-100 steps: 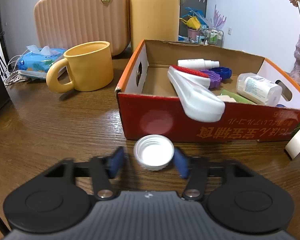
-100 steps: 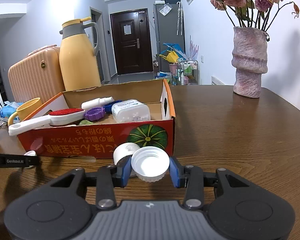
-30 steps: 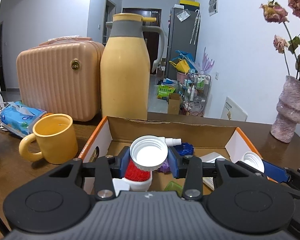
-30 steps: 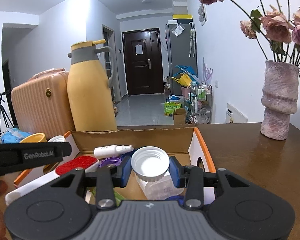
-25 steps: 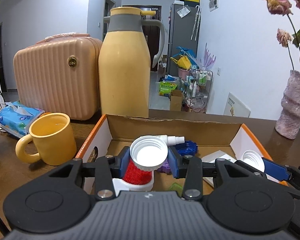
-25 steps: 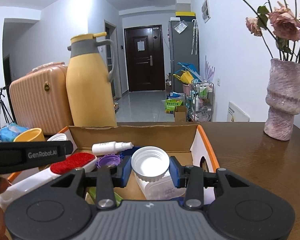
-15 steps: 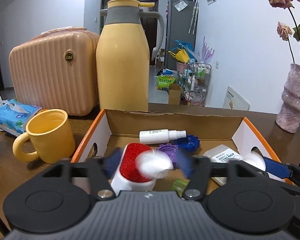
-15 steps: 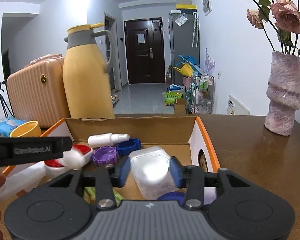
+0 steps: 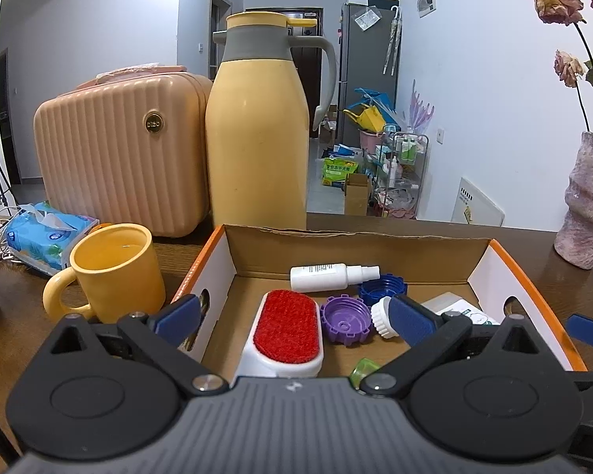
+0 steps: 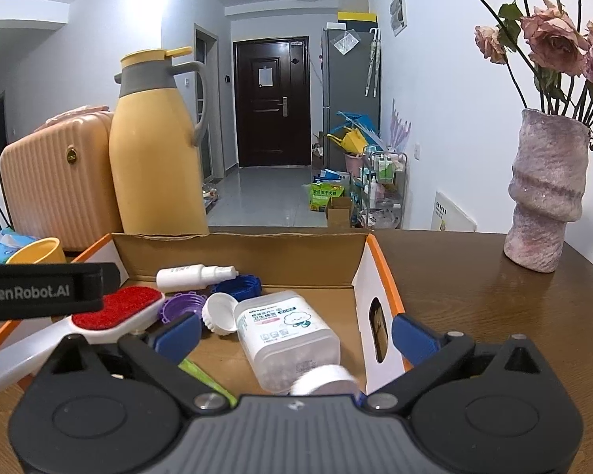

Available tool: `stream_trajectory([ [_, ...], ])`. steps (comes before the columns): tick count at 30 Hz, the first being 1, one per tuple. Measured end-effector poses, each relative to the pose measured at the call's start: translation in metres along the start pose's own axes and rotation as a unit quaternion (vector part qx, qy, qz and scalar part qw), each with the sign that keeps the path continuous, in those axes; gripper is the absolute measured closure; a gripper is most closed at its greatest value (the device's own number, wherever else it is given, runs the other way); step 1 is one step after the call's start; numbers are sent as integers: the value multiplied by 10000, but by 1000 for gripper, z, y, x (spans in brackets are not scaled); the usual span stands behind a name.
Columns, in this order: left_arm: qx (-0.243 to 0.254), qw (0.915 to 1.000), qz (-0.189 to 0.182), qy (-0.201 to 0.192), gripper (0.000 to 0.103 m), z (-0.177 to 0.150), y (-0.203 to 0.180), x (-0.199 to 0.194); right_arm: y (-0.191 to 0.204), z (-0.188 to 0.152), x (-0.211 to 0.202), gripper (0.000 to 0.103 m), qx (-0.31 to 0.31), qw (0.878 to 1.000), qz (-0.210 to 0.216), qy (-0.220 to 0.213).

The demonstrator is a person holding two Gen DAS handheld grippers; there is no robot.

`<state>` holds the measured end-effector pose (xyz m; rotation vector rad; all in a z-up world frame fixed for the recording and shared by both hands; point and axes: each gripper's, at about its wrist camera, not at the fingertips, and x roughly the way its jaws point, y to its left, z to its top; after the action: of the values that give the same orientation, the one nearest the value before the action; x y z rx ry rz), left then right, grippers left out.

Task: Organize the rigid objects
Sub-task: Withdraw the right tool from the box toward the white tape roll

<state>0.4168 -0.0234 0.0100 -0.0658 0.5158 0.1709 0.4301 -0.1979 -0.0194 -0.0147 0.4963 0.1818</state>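
An orange-rimmed cardboard box holds a red-padded white brush, a purple cap, a blue cap, a white spray bottle and a clear jar. A white cap leans beside the purple one. Another white cap lies blurred by the jar. My left gripper is open and empty above the box. My right gripper is open and empty above the jar.
A yellow mug, a yellow thermos jug, a peach case and a tissue pack stand left and behind the box. A pink vase with dried roses stands on the wooden table at right.
Both grippers came over the box, each holding a white cap, then opened and dropped the caps into the box.
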Motion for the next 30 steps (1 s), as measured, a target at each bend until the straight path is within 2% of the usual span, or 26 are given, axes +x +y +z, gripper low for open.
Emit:
stream_trajectory([
  [15,-54,9999,-12,-130,0,-2,10,-18,-18,-5,-39,0,-52,9997,4,-240],
  [30,-59,9996,8,-276,0,-21,33,-58,-24,-33,-81,0,-56,9997,-6,-246],
])
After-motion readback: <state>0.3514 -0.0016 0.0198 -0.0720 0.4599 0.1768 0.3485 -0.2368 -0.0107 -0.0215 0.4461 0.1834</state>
